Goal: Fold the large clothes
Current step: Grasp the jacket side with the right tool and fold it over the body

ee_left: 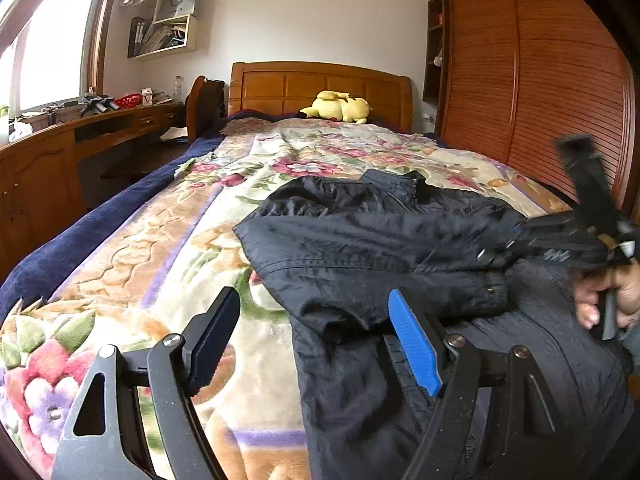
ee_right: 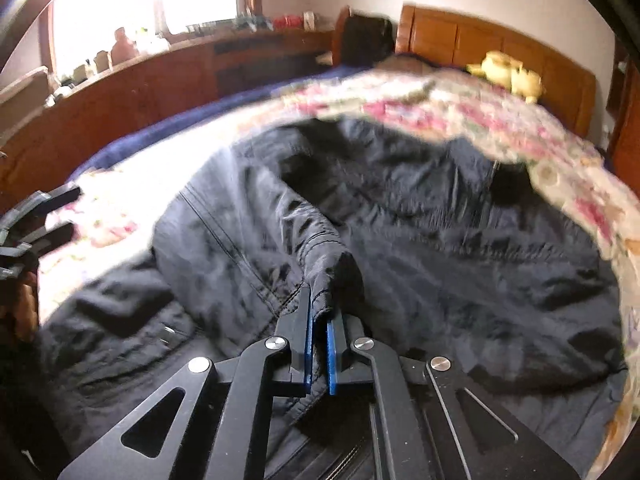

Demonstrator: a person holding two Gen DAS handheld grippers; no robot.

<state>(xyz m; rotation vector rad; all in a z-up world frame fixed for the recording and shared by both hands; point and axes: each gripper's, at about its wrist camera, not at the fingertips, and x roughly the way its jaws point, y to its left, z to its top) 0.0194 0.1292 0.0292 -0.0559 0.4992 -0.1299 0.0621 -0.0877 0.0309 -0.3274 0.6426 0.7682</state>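
Currently a dark jacket point(ee_left: 400, 248) lies spread on a floral blanket point(ee_left: 160, 240) covering the bed, its collar toward the headboard point(ee_left: 320, 88), its long axis running along the bed. The right gripper point(ee_right: 319, 320) is clenched on a sleeve cuff point(ee_right: 332, 276) of the jacket, directly ahead of it and pinched between its blue pads. The left gripper point(ee_left: 316, 336) hangs released over the jacket's near left edge, holding nothing, so the right is the one engaged
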